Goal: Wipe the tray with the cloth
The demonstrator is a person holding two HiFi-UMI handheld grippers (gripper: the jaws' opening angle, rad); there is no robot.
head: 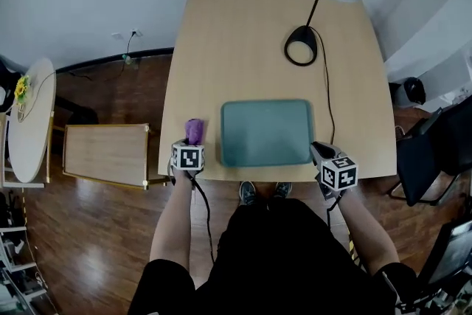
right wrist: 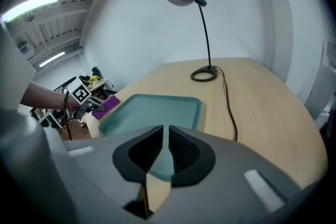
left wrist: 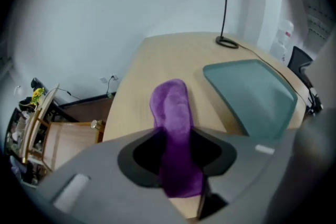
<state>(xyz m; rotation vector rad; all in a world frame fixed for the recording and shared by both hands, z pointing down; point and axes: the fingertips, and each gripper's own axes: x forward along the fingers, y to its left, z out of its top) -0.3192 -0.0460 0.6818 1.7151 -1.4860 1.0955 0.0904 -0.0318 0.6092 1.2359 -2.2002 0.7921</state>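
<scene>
The purple cloth point(head: 194, 130) lies on the wooden table point(head: 251, 40), left of the teal tray point(head: 265, 133). My left gripper point(head: 191, 145) is at the table's front edge. In the left gripper view the cloth point(left wrist: 173, 123) runs between the wide-apart jaws of that gripper point(left wrist: 178, 150); the pads do not visibly squeeze it. The tray point(left wrist: 252, 92) is empty. My right gripper point(head: 318, 150) hovers at the tray's front right corner. In the right gripper view this gripper point(right wrist: 164, 147) shows only a thin slit between its jaws, with nothing in it, and points over the tray point(right wrist: 152, 110).
A black desk lamp point(head: 302, 48) stands behind the tray, its cable point(head: 327, 96) running along the tray's right side to the table edge. A low wooden side table point(head: 107, 155) and a round table point(head: 29, 122) stand on the floor at the left. A dark chair point(head: 428, 158) is at the right.
</scene>
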